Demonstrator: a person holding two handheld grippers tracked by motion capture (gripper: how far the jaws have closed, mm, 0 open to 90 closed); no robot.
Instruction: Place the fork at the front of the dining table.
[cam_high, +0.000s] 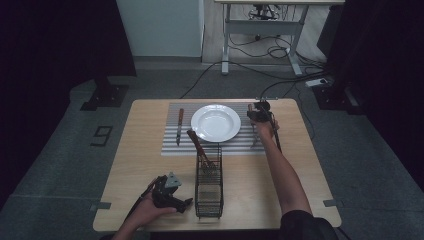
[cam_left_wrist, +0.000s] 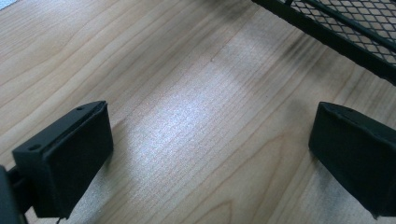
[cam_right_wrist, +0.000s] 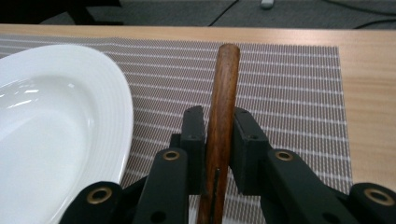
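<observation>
My right gripper (cam_high: 260, 116) is over the right part of the striped placemat (cam_high: 170, 147), just right of the white plate (cam_high: 216, 122). In the right gripper view its jaws (cam_right_wrist: 219, 114) are shut on a wooden-handled utensil (cam_right_wrist: 225, 79), whose handle points away over the placemat (cam_right_wrist: 289, 84) beside the plate (cam_right_wrist: 56, 121). My left gripper (cam_high: 187, 202) rests near the table's front edge, pointing at the black wire basket (cam_high: 208, 187). In its own view the left gripper (cam_left_wrist: 210, 154) stands open over bare wood with nothing between the pads, and the basket (cam_left_wrist: 345, 28) is at the upper right.
A wooden-handled knife (cam_high: 179, 125) lies on the placemat left of the plate. Another wooden-handled utensil (cam_high: 197, 145) leans out of the basket's far end. Beyond the wooden table (cam_high: 145, 165) lie grey floor, cables and a desk frame (cam_high: 260, 30).
</observation>
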